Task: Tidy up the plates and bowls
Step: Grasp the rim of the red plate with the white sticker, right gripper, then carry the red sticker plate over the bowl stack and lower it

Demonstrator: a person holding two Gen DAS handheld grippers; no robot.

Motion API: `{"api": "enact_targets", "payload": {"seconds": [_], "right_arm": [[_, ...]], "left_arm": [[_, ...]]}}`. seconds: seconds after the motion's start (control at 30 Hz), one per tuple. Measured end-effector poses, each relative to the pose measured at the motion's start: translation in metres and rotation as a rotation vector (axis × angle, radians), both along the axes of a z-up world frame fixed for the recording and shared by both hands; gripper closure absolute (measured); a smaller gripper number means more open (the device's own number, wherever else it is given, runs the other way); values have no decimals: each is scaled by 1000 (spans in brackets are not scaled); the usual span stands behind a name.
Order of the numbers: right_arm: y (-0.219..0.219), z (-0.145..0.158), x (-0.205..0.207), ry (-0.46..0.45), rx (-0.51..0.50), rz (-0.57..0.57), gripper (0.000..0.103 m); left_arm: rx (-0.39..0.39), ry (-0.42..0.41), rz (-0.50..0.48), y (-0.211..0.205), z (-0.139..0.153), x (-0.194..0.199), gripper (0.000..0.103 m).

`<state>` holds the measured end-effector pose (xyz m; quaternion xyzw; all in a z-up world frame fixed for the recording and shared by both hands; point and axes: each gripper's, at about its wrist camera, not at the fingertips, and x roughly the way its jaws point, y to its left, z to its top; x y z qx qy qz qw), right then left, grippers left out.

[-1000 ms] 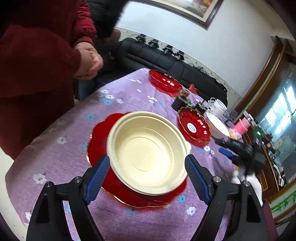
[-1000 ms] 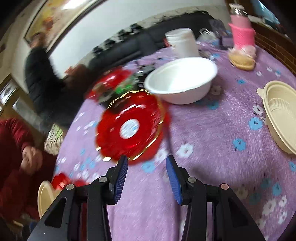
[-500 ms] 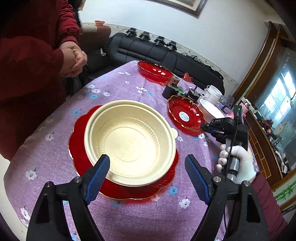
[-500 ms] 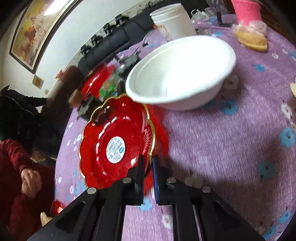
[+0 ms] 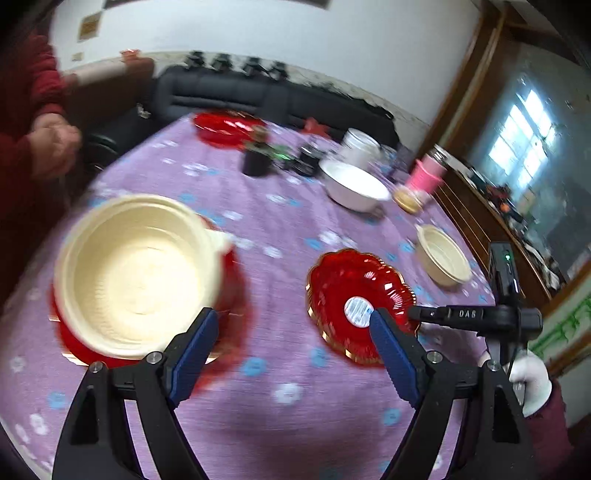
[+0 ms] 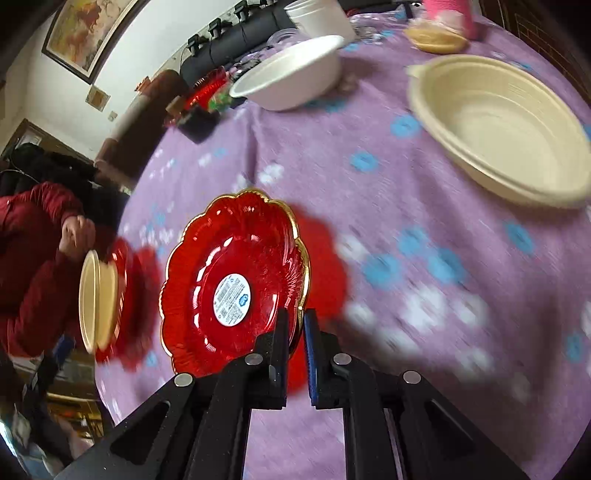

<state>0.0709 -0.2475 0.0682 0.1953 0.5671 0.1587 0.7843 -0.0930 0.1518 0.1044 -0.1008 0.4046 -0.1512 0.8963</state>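
Tongs: right clamped on red plate rim, plate tilted; left spread wide, hovering.

a home living room: black sofa, framed painting (floral tablecloth too).

Motion blur is smearing the cream bowl and the red plate under it in the left wrist view, so their edges are running together, and the small dark things mid-table are staying too blurred to name. The right gripper is covering the near rim of the red scalloped plate where its fingers are pinching it, and the print on the plate's white sticker is too small to read. The second cream bowl is being cut off by the right edge of the right wrist view, while the tablecloth around it is blurring into streaks.
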Motion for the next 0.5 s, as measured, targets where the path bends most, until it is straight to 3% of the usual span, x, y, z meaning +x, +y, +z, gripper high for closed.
{"api": "enact_targets", "payload": {"seconds": [0.07, 0.27, 0.4, 0.5], "right_arm": [[-10, 4, -9, -36, -47, -11, 92], [-15, 12, -19, -136, -29, -33, 84], [-7, 4, -21, -146, -41, -27, 79], [-9, -4, -24, -136, -16, -28, 79]], "left_arm": [[8, 26, -30, -22, -7, 7, 20], [87, 102, -57, -76, -38, 36, 20], [177, 134, -27, -91, -58, 57, 20], [188, 163, -20, -95, -71, 66, 20]]}}
